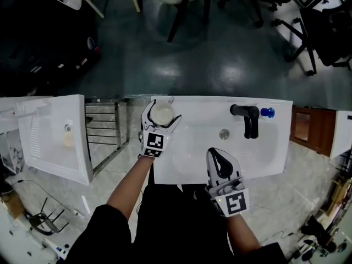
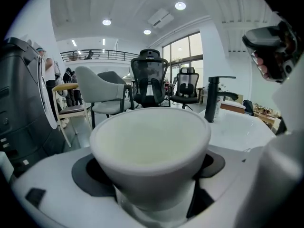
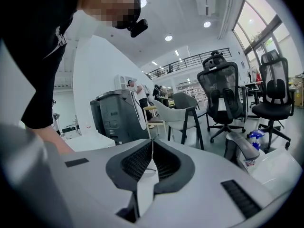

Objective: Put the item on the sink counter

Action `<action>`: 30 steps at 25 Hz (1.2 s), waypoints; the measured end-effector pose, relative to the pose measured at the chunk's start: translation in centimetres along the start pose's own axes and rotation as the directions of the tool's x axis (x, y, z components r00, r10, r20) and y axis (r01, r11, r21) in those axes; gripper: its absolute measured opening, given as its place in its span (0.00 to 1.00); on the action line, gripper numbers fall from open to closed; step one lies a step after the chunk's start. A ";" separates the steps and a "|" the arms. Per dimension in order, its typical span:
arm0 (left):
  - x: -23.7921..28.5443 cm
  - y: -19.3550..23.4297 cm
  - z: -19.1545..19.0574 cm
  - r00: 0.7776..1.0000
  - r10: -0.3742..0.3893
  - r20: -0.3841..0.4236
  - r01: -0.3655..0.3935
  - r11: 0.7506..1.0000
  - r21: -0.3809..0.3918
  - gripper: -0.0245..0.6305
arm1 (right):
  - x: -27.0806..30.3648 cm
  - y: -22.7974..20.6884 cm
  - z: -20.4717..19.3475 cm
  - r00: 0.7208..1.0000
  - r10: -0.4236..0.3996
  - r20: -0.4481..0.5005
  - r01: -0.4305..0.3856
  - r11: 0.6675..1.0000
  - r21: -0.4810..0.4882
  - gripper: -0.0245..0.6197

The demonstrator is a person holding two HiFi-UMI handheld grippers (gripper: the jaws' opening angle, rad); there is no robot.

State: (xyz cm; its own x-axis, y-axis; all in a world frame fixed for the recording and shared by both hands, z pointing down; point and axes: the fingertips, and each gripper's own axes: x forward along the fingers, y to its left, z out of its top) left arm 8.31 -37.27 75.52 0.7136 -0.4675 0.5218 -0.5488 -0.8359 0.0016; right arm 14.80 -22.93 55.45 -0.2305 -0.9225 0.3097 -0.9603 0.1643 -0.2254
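— Where to look for the matte white round cup (image 1: 162, 114)?
— Upper centre of the head view, at the far left corner of the glossy white sink counter (image 1: 278, 147). Upright, mouth up, empty inside.
— Held by what?
— By the left white hand-held gripper (image 1: 163, 110), clamped on it from both sides. In the left gripper view, filling mid-frame between the dark pads (image 2: 83, 175). Touching the counter or just above it: cannot tell.
— And the other side?
— Lower centre-right of the head view: right white hand-held gripper (image 1: 215, 155), over the counter's near edge. Pressed together tip to tip, nothing between. Well apart from the cup.
— Anything else there?
— A black angular tap (image 1: 246, 119) at the upper right of the counter, with a small blue round thing (image 1: 267, 113) just beside it.
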 end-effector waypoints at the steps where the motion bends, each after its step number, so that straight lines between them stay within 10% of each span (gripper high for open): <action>1: 0.0 0.2 -0.1 1.000 0.008 -0.010 -0.009 1.000 -0.016 0.75 | -0.2 -0.2 0.1 1.000 -0.011 0.000 0.011 1.000 0.009 0.09; 16: -1.2 0.0 -1.4 0.996 -0.010 -0.083 0.003 0.997 -0.082 0.75 | -3.3 0.6 1.9 0.998 -0.028 0.062 0.024 0.998 0.066 0.09; 30: -11.9 -2.4 2.6 0.990 0.143 0.011 -0.136 0.964 -0.229 0.75 | -7.7 1.8 3.5 0.998 0.022 0.066 -0.024 0.999 0.025 0.09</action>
State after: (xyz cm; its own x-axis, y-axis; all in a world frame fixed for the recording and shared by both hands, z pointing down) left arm 2.24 -30.46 67.03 0.6328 -0.5852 0.5070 -0.7259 -0.6762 0.1257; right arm 15.40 -16.71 49.41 -0.2409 -0.9397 0.2427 -0.9504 0.1776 -0.2555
